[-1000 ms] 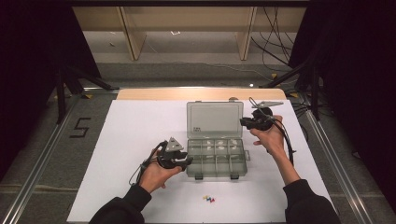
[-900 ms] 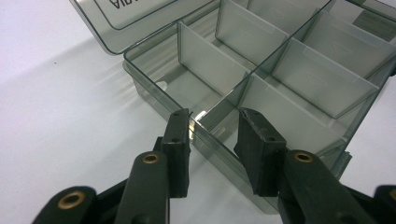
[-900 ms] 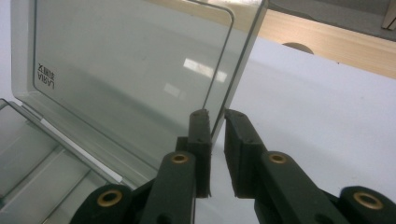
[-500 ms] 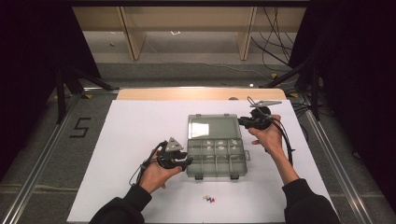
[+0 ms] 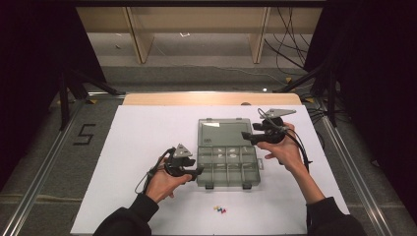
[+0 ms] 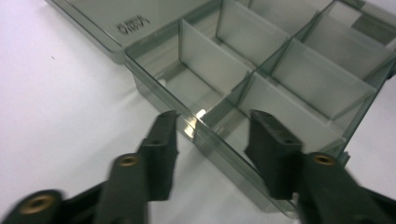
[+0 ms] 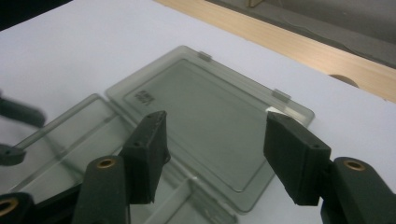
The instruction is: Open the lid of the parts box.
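A smoky clear compartment box (image 5: 228, 169) lies open on the white table sheet, its lid (image 5: 221, 132) flat behind it. My left gripper (image 5: 199, 172) is at the box's front left corner. In the left gripper view it (image 6: 212, 119) stands open, one jaw outside and one inside the box wall (image 6: 205, 133). My right gripper (image 5: 244, 136) hovers by the lid's right edge. In the right gripper view it (image 7: 215, 119) is open above the lid (image 7: 210, 98), holding nothing. A few small pale bits (image 5: 231, 156) lie in the rear compartments.
Small coloured pins (image 5: 220, 210) lie on the sheet in front of the box. A wooden strip (image 5: 211, 98) runs along the table's far edge. Metal rails (image 5: 44, 167) flank the table, and cables (image 5: 290, 54) lie on the floor beyond.
The lid, raised a second ago, has swung back and now lies flat. My right gripper has come down slightly with it. The left gripper has stayed at the box's corner.
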`<act>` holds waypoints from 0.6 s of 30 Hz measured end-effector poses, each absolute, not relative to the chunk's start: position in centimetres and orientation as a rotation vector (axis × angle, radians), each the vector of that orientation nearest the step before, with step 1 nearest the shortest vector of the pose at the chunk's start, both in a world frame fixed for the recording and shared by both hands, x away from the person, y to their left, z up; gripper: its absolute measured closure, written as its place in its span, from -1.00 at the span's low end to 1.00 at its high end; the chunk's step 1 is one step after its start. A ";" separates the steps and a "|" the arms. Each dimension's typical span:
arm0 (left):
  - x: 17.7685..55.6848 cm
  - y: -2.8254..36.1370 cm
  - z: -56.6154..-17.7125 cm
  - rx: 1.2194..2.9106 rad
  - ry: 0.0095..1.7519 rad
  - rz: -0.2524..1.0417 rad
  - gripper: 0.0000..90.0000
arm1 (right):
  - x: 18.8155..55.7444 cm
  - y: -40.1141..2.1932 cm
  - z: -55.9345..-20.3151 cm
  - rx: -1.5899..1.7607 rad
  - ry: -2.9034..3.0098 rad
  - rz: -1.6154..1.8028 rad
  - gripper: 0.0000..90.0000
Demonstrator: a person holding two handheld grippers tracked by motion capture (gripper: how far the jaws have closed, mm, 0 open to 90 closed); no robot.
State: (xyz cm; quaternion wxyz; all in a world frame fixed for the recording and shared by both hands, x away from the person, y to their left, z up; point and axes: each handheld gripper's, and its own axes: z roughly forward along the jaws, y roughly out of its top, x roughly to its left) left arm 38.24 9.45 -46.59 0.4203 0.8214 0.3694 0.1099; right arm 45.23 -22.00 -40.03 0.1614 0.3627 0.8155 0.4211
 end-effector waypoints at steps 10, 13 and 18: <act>36.5 11.3 -44.6 1.940 0.866 0.331 -0.30 | 40.9 -19.7 -38.5 0.852 2.455 1.181 -0.20; 35.8 11.3 -44.2 1.916 0.837 0.341 -0.36 | 39.9 -19.2 -38.4 0.803 2.485 1.166 -0.20; 34.7 11.7 -43.8 1.892 0.785 0.366 -0.48 | 38.6 -18.5 -38.4 0.747 2.517 1.186 -0.21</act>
